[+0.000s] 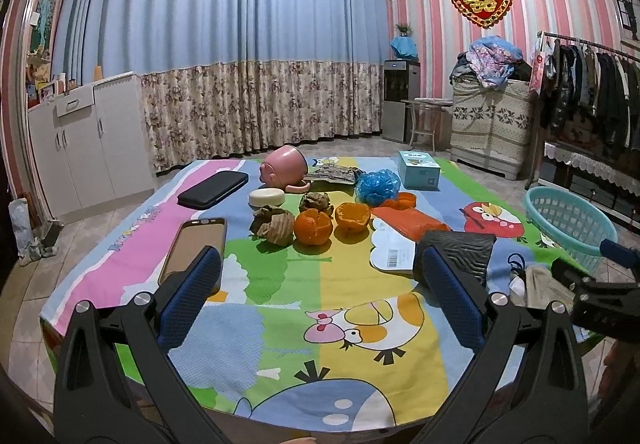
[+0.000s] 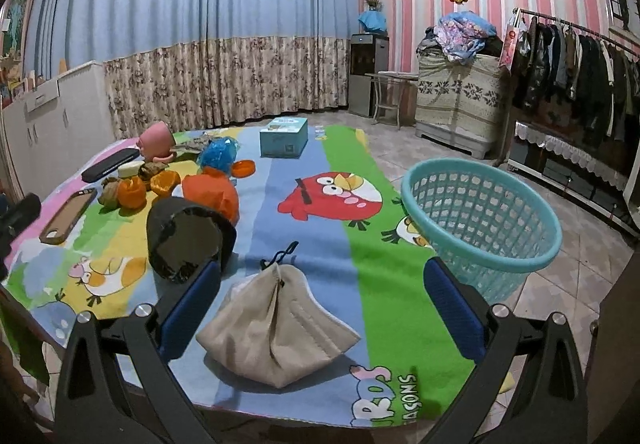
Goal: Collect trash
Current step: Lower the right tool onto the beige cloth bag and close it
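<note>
A used beige face mask (image 2: pixel 276 328) lies on the cartoon tablecloth (image 2: pixel 304 240) between the fingers of my open right gripper (image 2: pixel 322 276). Orange peels (image 1: pixel 314 227) (image 2: pixel 132 192), crumpled brown paper (image 1: pixel 274 224), a blue plastic wad (image 1: pixel 378 184) (image 2: pixel 218 152) and an orange bag (image 1: pixel 408 222) (image 2: pixel 212 194) lie mid-table. A black crumpled wrapper (image 1: pixel 456 252) (image 2: pixel 186 240) lies by my left gripper's right finger. My left gripper (image 1: pixel 320 264) is open and empty above the near tablecloth. A teal mesh basket (image 2: pixel 480 220) (image 1: pixel 570 222) stands at the table's right edge.
A phone in a brown case (image 1: pixel 196 248), a black case (image 1: pixel 214 189), a soap bar (image 1: pixel 267 198), a tipped pink cup (image 1: pixel 282 164) and a tissue box (image 1: pixel 418 170) are on the table. A clothes rack (image 2: pixel 576 60) and cabinets stand around it.
</note>
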Demonstrator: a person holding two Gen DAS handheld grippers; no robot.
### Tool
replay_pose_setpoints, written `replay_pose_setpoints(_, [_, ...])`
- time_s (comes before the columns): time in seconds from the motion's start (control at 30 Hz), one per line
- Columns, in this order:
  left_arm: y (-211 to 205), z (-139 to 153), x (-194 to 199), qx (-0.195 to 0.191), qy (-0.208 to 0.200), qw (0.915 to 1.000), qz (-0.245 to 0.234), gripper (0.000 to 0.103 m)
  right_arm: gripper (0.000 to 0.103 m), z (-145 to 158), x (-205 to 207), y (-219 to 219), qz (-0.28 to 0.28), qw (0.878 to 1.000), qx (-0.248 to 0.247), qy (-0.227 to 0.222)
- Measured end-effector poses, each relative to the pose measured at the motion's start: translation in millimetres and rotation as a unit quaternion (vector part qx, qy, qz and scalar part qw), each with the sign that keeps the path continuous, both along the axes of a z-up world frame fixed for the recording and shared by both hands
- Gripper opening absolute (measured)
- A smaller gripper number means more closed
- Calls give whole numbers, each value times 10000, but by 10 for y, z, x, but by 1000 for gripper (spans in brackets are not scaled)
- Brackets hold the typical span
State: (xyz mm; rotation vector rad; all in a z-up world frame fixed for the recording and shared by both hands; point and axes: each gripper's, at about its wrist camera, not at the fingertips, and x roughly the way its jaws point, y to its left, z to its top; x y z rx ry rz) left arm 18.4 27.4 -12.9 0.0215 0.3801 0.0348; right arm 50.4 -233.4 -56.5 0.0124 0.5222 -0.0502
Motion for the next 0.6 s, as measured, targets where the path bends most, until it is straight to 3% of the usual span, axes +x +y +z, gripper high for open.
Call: replay_pose_setpoints(0.6, [57,-45,49,-66,20,10000,42,98,99,-291,214,22,124,9987,9,488])
